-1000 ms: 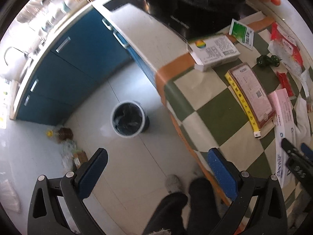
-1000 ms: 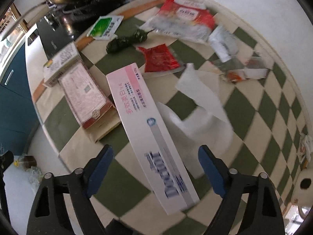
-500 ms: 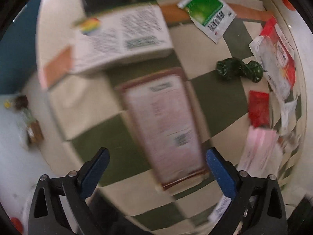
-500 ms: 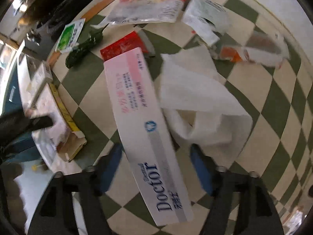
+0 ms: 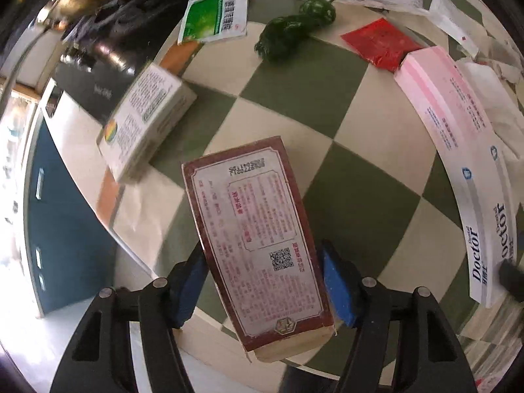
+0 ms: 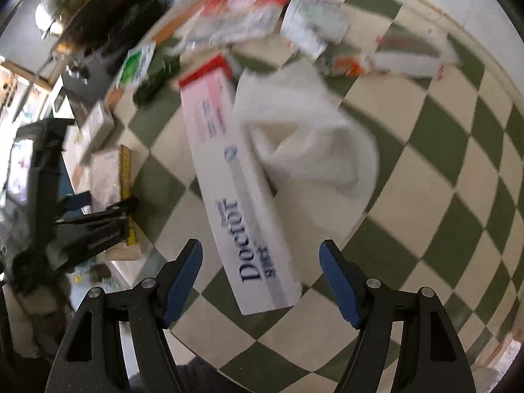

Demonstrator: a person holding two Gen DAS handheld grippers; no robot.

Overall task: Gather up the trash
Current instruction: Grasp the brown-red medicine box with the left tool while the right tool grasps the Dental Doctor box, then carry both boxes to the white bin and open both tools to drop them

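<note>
A flat box with a brown border (image 5: 258, 239) lies near the front edge of the checked tablecloth (image 5: 360, 170). My left gripper (image 5: 263, 285) points down over it. Its jaws are closing, and the blue pads (image 5: 337, 288) sit against the box's two long sides. The right wrist view shows the left gripper (image 6: 98, 226) on this box (image 6: 108, 170). A long pink and white toothpaste box (image 6: 235, 183) lies beside a crumpled white tissue (image 6: 311, 140). My right gripper (image 6: 262, 281) hovers over the toothpaste box's near end. Its jaws are closing, with a gap on each side.
More litter is spread over the cloth: a white medicine box (image 5: 144, 121), a green sachet (image 5: 213, 16), a green pepper (image 5: 291, 32), a red sachet (image 5: 380, 42) and a red and white bag (image 6: 242, 6). A black stove (image 5: 98, 52) adjoins the table. Blue cabinets (image 5: 65, 229) stand below left.
The left gripper swung from over the floor and bin to above the table, dropped onto the brown-bordered box and narrowed around it. The right gripper slid along the toothpaste box, narrowing slightly.
</note>
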